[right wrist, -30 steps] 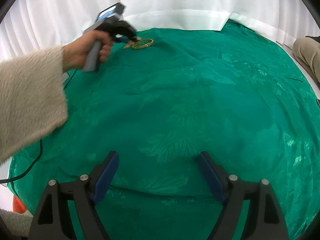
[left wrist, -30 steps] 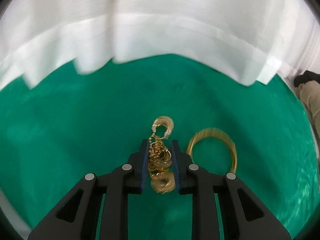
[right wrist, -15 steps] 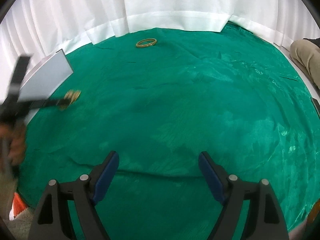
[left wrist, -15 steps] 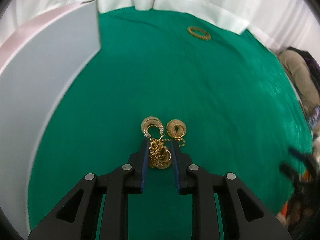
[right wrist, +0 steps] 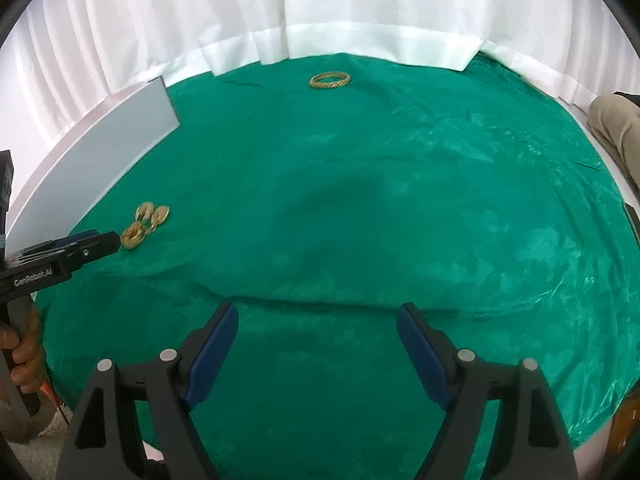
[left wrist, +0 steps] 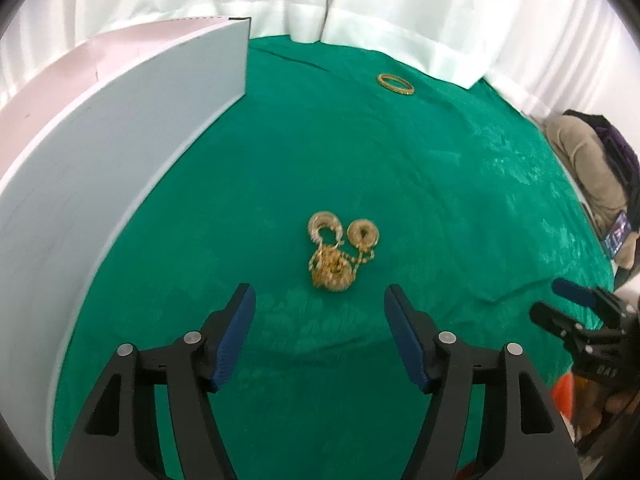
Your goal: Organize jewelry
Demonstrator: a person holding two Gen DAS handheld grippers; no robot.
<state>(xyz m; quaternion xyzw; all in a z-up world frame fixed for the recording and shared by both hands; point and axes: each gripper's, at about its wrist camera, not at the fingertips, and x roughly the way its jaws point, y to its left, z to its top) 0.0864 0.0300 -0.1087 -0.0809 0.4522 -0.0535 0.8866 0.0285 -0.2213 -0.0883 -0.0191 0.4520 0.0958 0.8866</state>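
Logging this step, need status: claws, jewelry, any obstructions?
Left claw open, empty. Right claw open, idle. Gold earring cluster on the green cloth beside the white box; bangle at the far edge. Nothing blocking.

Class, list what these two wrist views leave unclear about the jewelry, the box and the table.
- Gold jewelry pile: in the left wrist view, tangled and slightly blurred; the number of pieces is unclear. In the right wrist view it is too small.
- White box: cut off by the left edge; its inside is hidden by its wall.
- Bangle: too small in both views to read its pattern.
- Table under the green cloth: fully covered.
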